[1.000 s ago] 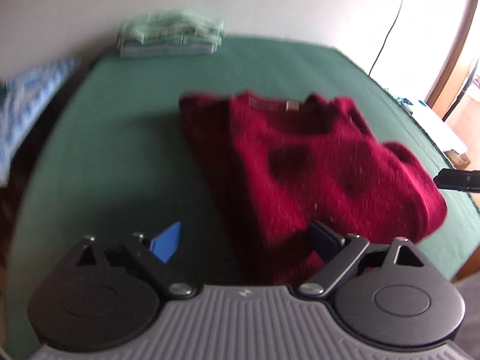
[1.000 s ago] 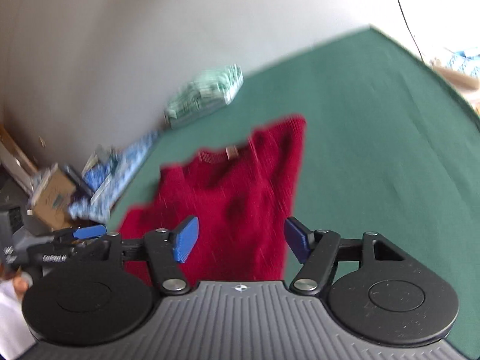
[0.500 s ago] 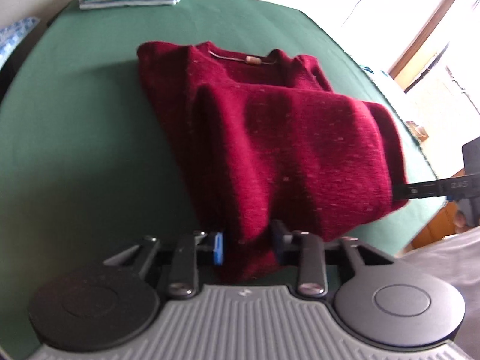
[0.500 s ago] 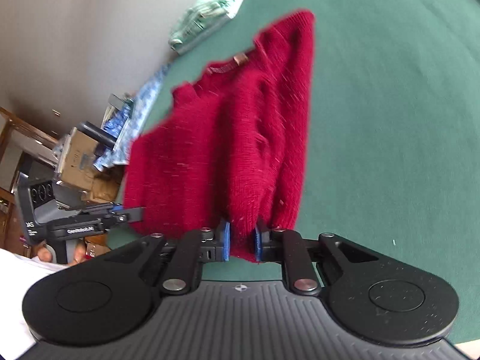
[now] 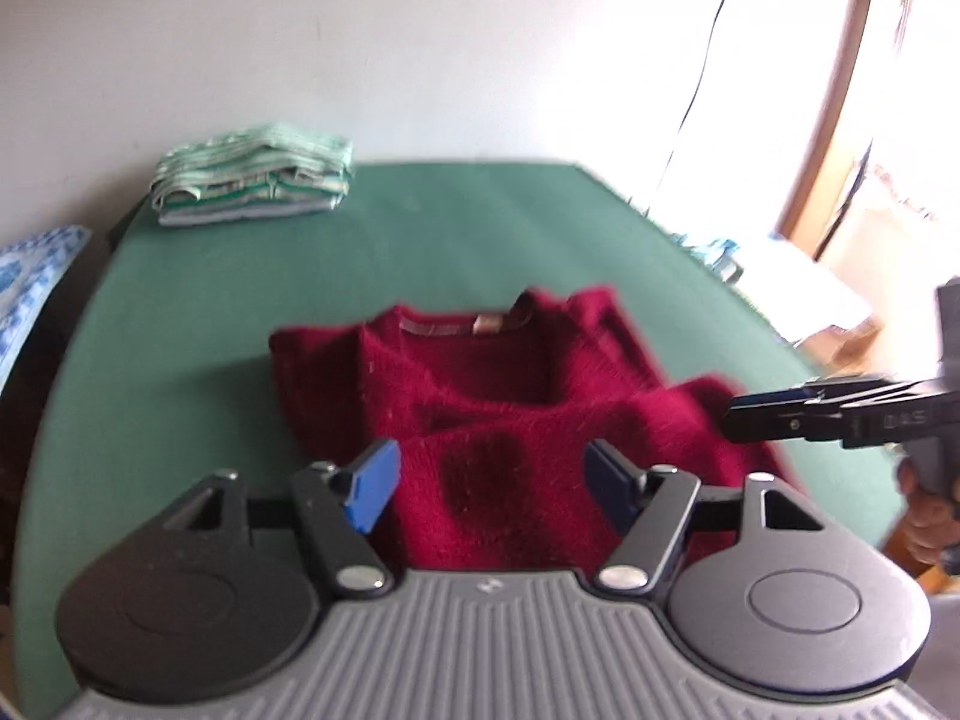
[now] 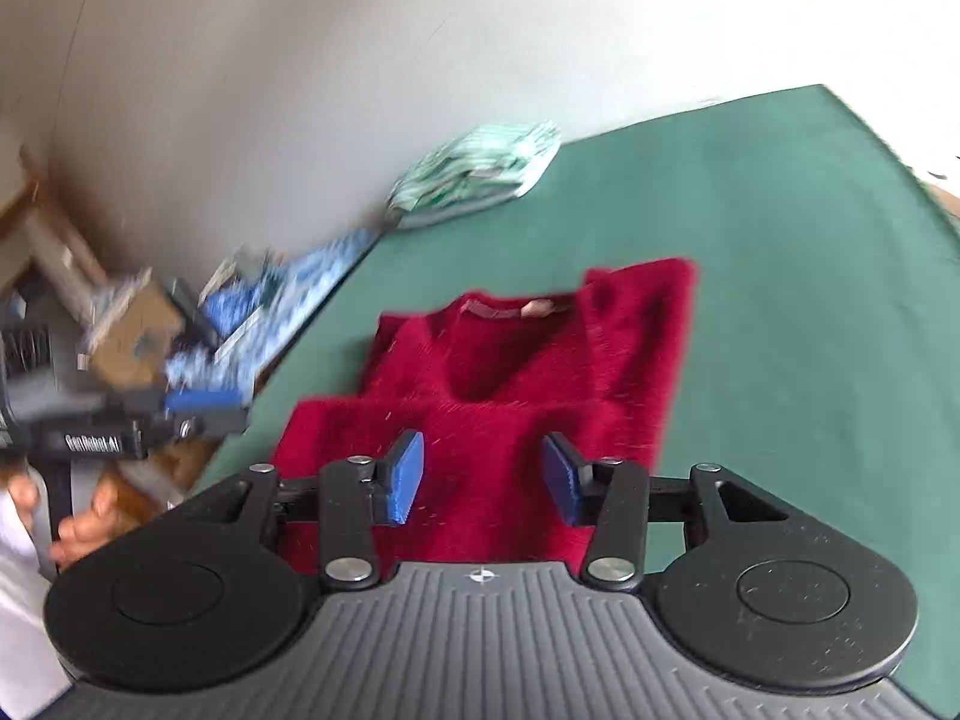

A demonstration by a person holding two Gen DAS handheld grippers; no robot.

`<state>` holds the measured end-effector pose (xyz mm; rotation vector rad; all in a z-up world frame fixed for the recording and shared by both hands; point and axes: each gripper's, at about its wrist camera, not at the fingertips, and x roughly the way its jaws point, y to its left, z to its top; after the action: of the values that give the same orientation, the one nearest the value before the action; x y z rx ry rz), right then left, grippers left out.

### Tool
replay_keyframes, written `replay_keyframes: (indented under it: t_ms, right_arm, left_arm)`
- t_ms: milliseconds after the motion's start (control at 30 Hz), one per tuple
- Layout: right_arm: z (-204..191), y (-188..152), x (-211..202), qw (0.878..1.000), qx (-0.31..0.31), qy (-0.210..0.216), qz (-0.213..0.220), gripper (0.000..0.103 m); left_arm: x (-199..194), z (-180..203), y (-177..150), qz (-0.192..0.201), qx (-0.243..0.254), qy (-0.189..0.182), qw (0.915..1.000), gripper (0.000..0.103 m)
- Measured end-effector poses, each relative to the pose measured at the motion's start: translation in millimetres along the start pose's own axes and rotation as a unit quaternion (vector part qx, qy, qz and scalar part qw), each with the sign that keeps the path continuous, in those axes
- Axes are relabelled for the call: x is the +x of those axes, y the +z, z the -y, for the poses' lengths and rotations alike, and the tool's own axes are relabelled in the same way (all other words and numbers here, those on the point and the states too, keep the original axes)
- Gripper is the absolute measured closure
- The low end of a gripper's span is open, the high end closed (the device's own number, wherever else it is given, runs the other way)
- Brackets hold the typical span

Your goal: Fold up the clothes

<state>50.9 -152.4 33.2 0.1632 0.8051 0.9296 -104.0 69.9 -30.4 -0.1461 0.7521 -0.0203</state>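
Left wrist view: left gripper (image 5: 486, 480) open, jaws just opening, holding nothing, so the sweater (image 5: 510, 396) lies released, hem folded up, near the table's (image 5: 180, 360) front edge. Folded pile (image 5: 255, 180) parked at the far left corner, out of the way. "DAS" on the right gripper (image 5: 735, 417).

Right wrist view: right gripper (image 6: 483, 477) likewise opening, empty, above the sweater (image 6: 528, 384). "GenRobot.AI" on the left gripper (image 6: 207, 414).

Right wrist view: white lettering "GenRobot.AI" on the black side of my left hand-held gripper (image 6: 204, 414). Left wrist view: faint grey letters, roughly "DAS", on my right hand-held gripper (image 5: 759, 414); blurred. Sweater's neck tag (image 5: 487, 323): unreadable.
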Motion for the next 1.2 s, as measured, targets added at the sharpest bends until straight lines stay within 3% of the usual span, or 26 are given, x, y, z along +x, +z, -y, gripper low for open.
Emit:
replay_keyframes:
  t_ms: [67,100,133,167,233,367,600,800,967,1067,1200]
  right_arm:
    - [6,-7,17,1.0,0.012,-0.01,-0.001,0.057]
    - [11,-11,25,0.999,0.027,-0.018,0.0,0.057]
    - [15,-14,28,0.999,0.036,-0.02,0.004,0.06]
    - [19,-16,29,0.999,0.042,-0.019,0.009,0.06]
    - [21,-21,30,0.999,0.04,-0.021,0.018,0.06]
    - [11,-27,28,0.999,-0.008,-0.043,0.024,0.059]
    - [15,-29,30,0.999,0.003,-0.036,0.028,0.058]
    - [16,-30,29,0.999,0.013,-0.028,0.032,0.053]
    - [11,-25,30,1.0,0.005,-0.003,0.024,0.028]
    - [5,-15,24,1.0,0.003,-0.004,0.025,0.032]
    - [1,0,16,0.998,0.015,0.021,0.057,0.032]
  left_arm:
    - [28,4,-11,-0.025,0.001,0.025,0.9994,0.03]
    - [36,0,-20,-0.024,0.001,0.034,0.9991,0.023]
    - [42,-5,-27,-0.024,-0.003,0.041,0.9989,0.005]
    - [45,-12,-30,-0.031,-0.021,0.036,0.9986,0.001]
    - [51,-31,-31,-0.05,-0.075,0.009,0.9959,0.001]
    - [48,-34,-25,-0.042,-0.082,-0.006,0.9958,0.005]
    - [51,-41,-1,-0.038,-0.11,-0.006,0.9932,0.005]
    - [67,-40,22,-0.067,-0.116,0.036,0.9904,0.001]
    - [72,-26,26,-0.077,-0.096,0.084,0.9889,0.001]
    - [73,-17,26,-0.078,-0.074,0.105,0.9887,0.001]
    - [75,-11,27,-0.083,-0.057,0.121,0.9875,0.001]
